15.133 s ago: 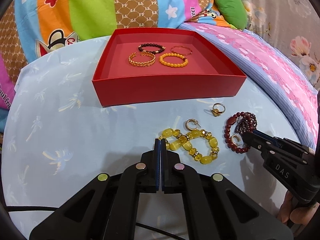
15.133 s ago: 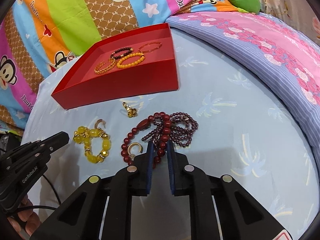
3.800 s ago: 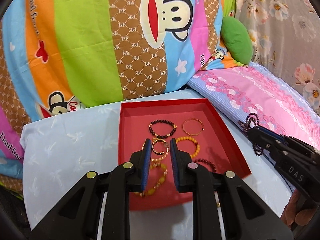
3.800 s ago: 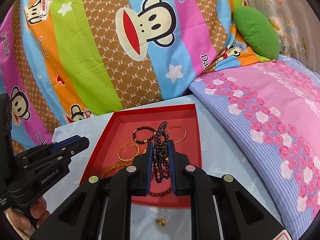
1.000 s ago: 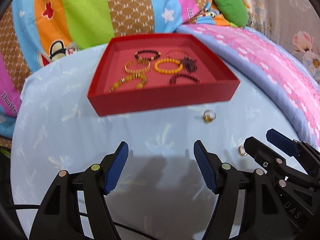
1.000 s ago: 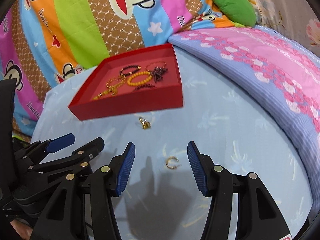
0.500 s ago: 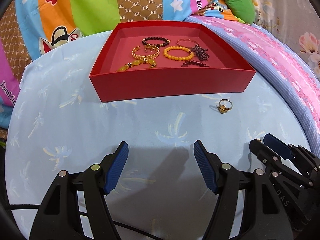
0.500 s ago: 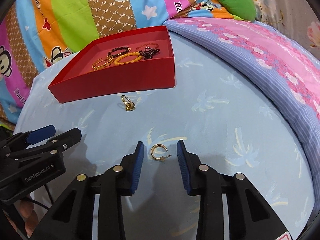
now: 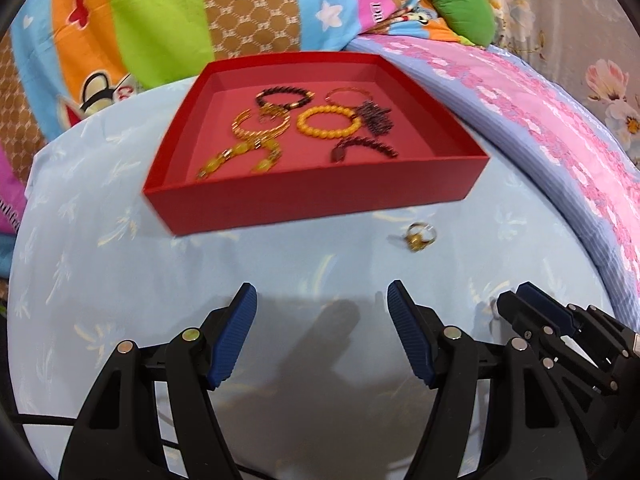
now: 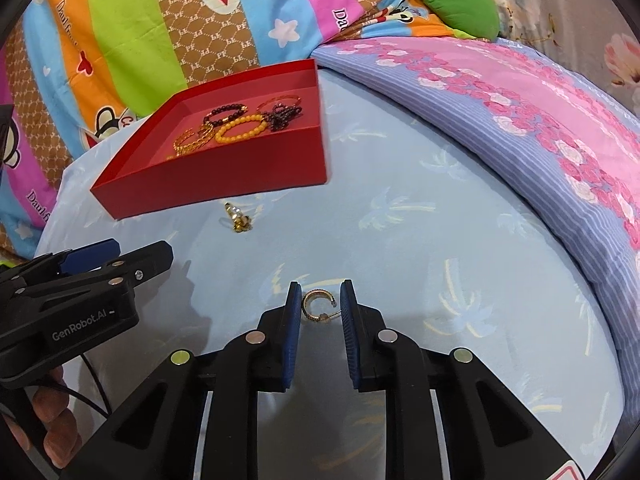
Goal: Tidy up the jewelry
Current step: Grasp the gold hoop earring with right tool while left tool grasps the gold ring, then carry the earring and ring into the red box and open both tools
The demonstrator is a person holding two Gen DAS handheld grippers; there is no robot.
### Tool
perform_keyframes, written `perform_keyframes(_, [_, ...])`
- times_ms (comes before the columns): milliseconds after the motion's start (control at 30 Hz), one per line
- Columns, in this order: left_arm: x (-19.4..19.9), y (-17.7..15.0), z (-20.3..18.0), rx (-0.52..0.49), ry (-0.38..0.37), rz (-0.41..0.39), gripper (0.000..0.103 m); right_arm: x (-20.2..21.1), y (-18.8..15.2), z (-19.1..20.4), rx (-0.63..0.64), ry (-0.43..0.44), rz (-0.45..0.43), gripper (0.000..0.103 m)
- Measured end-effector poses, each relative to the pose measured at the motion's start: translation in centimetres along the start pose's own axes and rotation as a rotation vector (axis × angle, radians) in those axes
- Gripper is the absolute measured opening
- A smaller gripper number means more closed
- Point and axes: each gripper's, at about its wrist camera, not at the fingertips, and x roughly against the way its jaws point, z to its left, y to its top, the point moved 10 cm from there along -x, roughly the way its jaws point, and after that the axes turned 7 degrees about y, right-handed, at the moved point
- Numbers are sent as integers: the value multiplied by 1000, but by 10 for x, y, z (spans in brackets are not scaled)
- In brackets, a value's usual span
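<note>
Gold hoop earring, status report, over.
Right tool closing around small gold hoop earring, pads not yet touching. Left tool open, empty. Nothing in the way.

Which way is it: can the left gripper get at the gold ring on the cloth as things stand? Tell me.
Probably yes. The left gripper is open and empty, and the gold ring lies alone on bare blue cloth in front of the red box; nothing lies between them.

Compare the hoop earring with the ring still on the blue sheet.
The hoop earring lies between the right gripper's closing jaws; the ring lies untouched near the red box. The earring is an open C-shaped hoop with a post; the ring carries a chunky gold top. Both are gold-coloured and outside the box.
</note>
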Motion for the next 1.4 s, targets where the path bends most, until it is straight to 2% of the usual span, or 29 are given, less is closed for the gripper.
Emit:
perform_keyframes(267, [-11,18,-33,-49,-36,-10,64,6,15,-25,-46,-12,-22,19])
perform_keyframes(500, [-27,26,-53,-67,-62,8,51,1,21,-39,-80,0,-22,19])
perform_keyframes(533, [-29,26,-56,-72,-68,12,49,0,22,-40,-82,2,-22,19])
perform_keyframes(600, [-32,27,-61,-81,-78,20,36,-1,22,-42,-86,5,-21,19])
perform_keyframes(767, [-34,26,-68,-91,-95,23,19,-4,23,-44,-88,12,-20,19])
perform_keyframes(1033, [-28,26,-58,-70,-88,9,18,-5,21,-30,-69,36,-14,19])
perform_keyframes(1400, [5,33,-20,-18,-69,-35,18,10,37,20,14,84,-50,19])
